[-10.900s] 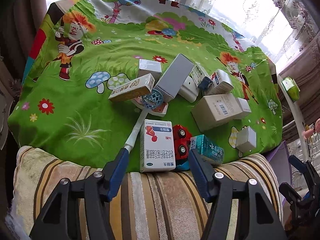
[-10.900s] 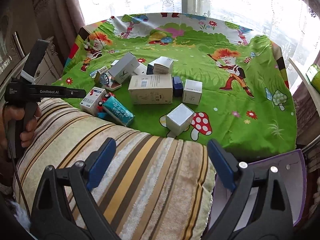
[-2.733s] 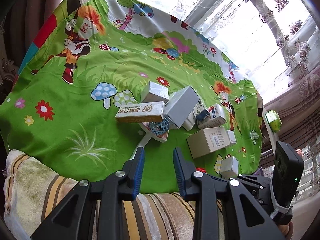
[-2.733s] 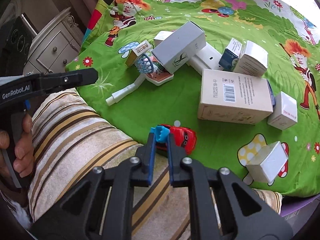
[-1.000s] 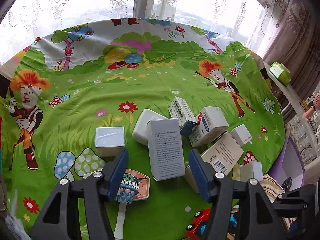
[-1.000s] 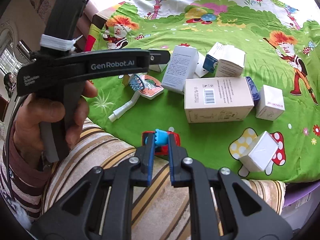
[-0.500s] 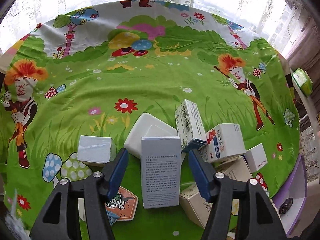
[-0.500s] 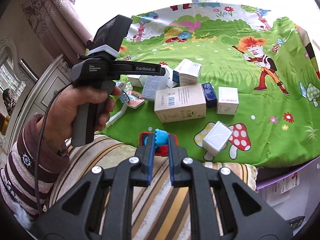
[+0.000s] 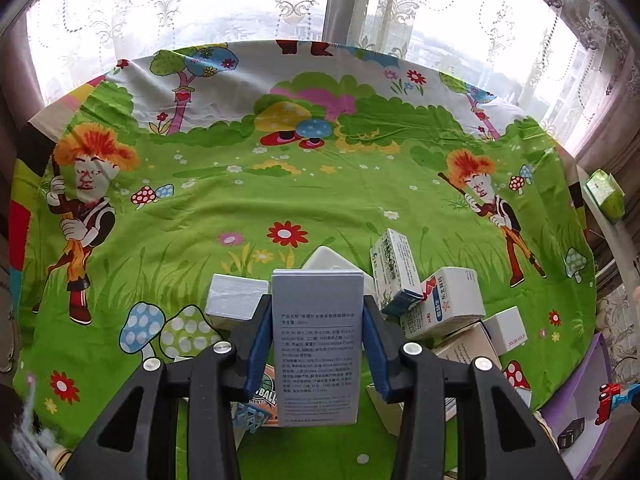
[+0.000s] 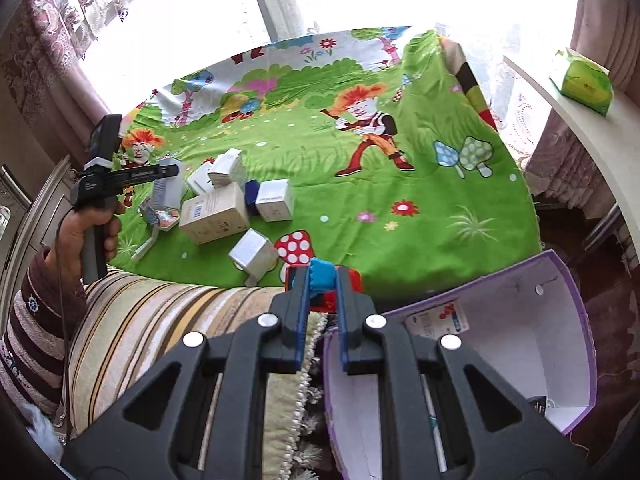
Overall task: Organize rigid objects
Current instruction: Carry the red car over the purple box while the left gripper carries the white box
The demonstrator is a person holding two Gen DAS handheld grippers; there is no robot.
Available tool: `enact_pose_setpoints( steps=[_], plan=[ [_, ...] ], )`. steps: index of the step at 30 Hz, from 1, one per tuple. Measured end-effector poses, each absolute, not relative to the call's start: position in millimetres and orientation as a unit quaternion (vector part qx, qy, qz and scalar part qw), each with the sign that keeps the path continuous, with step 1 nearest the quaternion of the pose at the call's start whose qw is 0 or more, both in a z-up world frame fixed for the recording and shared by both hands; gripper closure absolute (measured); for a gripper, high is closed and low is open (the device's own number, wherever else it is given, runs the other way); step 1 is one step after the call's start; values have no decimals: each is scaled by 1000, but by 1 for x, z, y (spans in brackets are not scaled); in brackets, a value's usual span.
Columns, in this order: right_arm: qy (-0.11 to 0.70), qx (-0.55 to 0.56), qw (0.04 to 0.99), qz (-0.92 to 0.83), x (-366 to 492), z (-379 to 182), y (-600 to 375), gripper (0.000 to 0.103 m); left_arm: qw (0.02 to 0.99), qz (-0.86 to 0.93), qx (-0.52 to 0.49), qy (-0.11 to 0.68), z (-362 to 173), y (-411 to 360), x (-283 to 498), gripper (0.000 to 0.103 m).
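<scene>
Left claw closing around the tall grey box, blue pads pressed to its two long sides, printed face toward the camera. Gripped across the narrow width, probably because that is the only span short enough for the jaws and keeps the box upright for lifting clear. Box standing at the near edge of the box cluster on the green cartoon cloth, which covers what looks like a bed or a counter; cannot tell which. Just left of the grey box, a small silver-white box; just right of it, a leaning green-and-white carton and a red-and-blue medicine box; behind it, a flat white box; under its near end, a basketball-hoop toy.

Right claw clamped shut on a red toy car with a blue piece on top, held well right of the grey box, over the rim of the purple storage box. Likely carried there because the open, white-lined box serves as the collecting bin; a medicine box already inside. Striped cushion between the grey box and the bin.
</scene>
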State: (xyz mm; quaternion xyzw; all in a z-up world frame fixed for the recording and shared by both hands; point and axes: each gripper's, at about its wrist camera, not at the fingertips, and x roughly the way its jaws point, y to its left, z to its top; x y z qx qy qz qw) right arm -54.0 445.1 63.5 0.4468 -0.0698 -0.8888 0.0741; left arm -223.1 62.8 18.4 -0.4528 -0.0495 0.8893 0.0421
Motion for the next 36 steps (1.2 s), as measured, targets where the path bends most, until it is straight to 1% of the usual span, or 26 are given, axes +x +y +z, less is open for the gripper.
enact_pose_setpoints(
  steps=[6, 11, 23, 36],
  plan=[
    [-70, 466, 31, -881, -46, 41, 494, 88, 80, 898, -417, -116, 48, 52, -177, 60],
    [-56, 486, 22, -872, -52, 10, 516, 88, 117, 897, -407, -131, 55, 67, -142, 60],
    [10, 507, 11, -862, -74, -40, 507, 88, 154, 890, -415, -111, 49, 100, -117, 60],
    [20, 500, 32, -865, -72, -41, 499, 88, 160, 888, -417, -108, 47, 105, -116, 60]
  ],
)
